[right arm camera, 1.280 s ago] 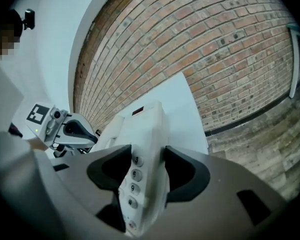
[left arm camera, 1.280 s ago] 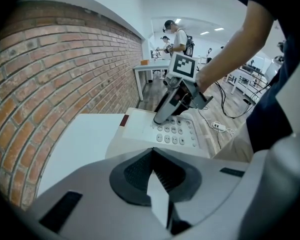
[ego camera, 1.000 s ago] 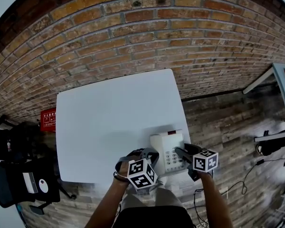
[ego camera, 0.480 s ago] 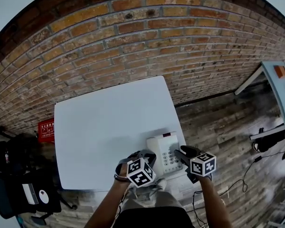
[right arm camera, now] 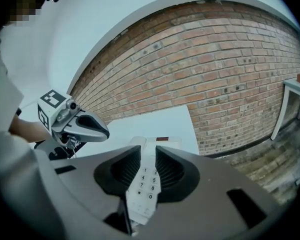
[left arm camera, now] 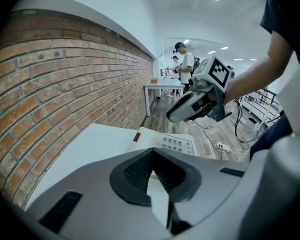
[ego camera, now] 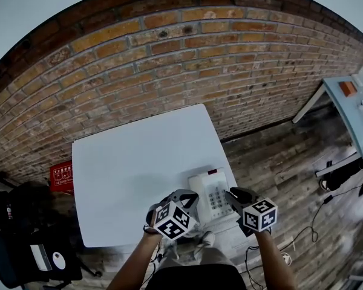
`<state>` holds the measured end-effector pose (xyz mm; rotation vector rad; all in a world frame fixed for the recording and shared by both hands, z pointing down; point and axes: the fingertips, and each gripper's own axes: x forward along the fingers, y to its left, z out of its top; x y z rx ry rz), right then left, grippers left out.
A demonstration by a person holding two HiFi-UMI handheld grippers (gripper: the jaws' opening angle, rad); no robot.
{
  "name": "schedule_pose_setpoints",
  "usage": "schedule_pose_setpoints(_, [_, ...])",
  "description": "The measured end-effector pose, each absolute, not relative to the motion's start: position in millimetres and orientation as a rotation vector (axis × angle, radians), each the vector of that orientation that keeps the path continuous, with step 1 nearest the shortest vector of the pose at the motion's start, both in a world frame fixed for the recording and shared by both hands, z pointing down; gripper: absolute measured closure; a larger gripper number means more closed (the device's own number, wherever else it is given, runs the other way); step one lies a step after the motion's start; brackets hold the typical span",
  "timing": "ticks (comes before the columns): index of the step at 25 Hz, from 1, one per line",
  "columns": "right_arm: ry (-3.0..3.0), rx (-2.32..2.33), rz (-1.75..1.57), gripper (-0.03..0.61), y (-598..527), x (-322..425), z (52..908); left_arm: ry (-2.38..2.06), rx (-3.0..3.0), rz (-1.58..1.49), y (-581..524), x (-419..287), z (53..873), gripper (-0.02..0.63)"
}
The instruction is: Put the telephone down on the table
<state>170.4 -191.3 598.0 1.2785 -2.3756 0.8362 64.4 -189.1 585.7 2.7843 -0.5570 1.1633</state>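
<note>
Telephone [ego camera: 210,193]: white plastic, smooth, faint sheen.
Table [ego camera: 133,162]: white top, smooth, matt.
Wall [ego camera: 169,59]: red-brown brick, rough, with pale mortar joints.
Floor [ego camera: 278,156]: grey-brown wood-look planks, matt, worn.
Left gripper [ego camera: 183,196], right gripper [ego camera: 232,193]: grey plastic shells, matt; pads [right arm camera: 121,170] black, ribbed, rubbery-looking.

The right gripper [ego camera: 233,194] hides part of the telephone [ego camera: 209,189]; print on the red sign [ego camera: 62,175] is unreadable.

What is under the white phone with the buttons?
The white push-button telephone sits on the square white table, near its edge. The tabletop directly beneath is hidden by the phone's body.
</note>
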Motion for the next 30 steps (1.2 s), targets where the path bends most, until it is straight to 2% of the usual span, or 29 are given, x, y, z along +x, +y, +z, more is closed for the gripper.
schedule_pose_setpoints(20, [-2.448, 1.675, 0.463, 0.565, -140, 115, 461, -0.543, 2.944, 0.725, -157, 20, 476, 0.606])
schedule_pose_setpoints(30, [-2.453, 1.844, 0.359, 0.566, -108, 77, 418, -0.452, 3.056, 0.567, -136, 5, 436, 0.606])
